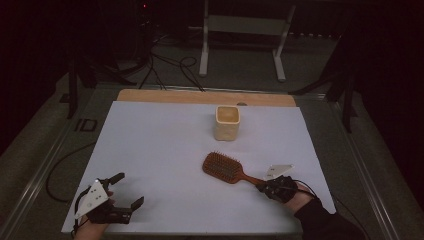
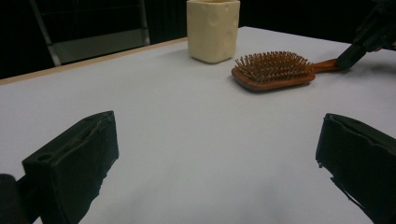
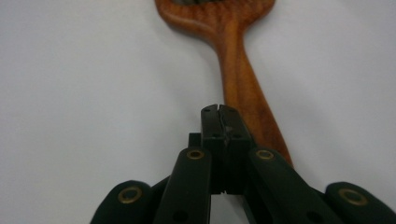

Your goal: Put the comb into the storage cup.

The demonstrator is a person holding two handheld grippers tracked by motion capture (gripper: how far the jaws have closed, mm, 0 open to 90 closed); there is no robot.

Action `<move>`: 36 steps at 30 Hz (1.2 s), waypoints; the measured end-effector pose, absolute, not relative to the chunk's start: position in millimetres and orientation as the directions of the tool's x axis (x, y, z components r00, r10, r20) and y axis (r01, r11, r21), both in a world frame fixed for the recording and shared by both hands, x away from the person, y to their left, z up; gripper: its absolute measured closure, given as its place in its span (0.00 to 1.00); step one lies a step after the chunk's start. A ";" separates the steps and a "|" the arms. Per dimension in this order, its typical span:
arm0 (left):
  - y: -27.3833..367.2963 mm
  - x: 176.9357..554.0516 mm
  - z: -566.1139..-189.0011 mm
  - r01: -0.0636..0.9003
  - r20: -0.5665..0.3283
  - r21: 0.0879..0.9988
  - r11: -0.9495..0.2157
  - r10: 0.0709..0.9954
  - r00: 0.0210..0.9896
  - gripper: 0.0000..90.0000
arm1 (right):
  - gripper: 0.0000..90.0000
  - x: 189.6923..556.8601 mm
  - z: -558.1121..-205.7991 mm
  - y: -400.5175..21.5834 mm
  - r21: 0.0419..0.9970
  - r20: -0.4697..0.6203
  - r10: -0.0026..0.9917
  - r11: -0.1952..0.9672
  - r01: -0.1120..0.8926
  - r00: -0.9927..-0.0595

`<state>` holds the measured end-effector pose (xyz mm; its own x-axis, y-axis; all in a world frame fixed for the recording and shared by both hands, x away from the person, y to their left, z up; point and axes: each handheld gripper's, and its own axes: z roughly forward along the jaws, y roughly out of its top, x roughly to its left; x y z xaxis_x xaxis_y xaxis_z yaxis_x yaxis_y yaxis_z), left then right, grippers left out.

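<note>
A wooden paddle hairbrush lies bristles up on the white mat, with its handle pointing to the near right. My right gripper is at the end of that handle. Its jaws are shut flat against each other, and the handle runs under and beside them rather than between them. A cream cup stands upright beyond the brush. My left gripper rests open near the mat's front left corner with nothing between its jaws. It faces the brush and the cup.
A strip of bare wooden tabletop shows past the mat's far edge. Beyond the table are a white metal stand and cables on a dark floor. Open mat lies between my left gripper and the brush.
</note>
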<state>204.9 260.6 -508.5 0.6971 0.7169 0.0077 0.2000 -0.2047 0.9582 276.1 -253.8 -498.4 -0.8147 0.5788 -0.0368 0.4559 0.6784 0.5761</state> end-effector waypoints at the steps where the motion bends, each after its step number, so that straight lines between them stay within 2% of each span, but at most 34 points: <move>1: 260.6 204.8 -508.6 0.200 0.009 0.958 -0.206 0.717 0.697 0.00 | 1.00 277.6 -498.0 -254.9 0.577 -0.036 0.581 0.677 0.457 -0.813; 16: 261.1 204.7 -508.2 0.198 0.009 0.959 -0.204 0.717 0.697 0.00 | 1.00 291.6 -496.5 -259.6 0.566 -0.051 0.604 0.674 0.475 -0.796; 26: 261.1 204.3 -508.2 0.198 0.013 0.958 -0.210 0.716 0.698 0.00 | 1.00 289.4 -477.3 -259.0 0.595 -0.077 0.582 0.678 0.431 -0.809; 36: 261.5 204.3 -507.8 0.196 0.008 0.960 -0.201 0.717 0.697 0.00 | 1.00 300.8 -445.8 -252.3 0.616 -0.121 0.515 0.709 0.343 -0.848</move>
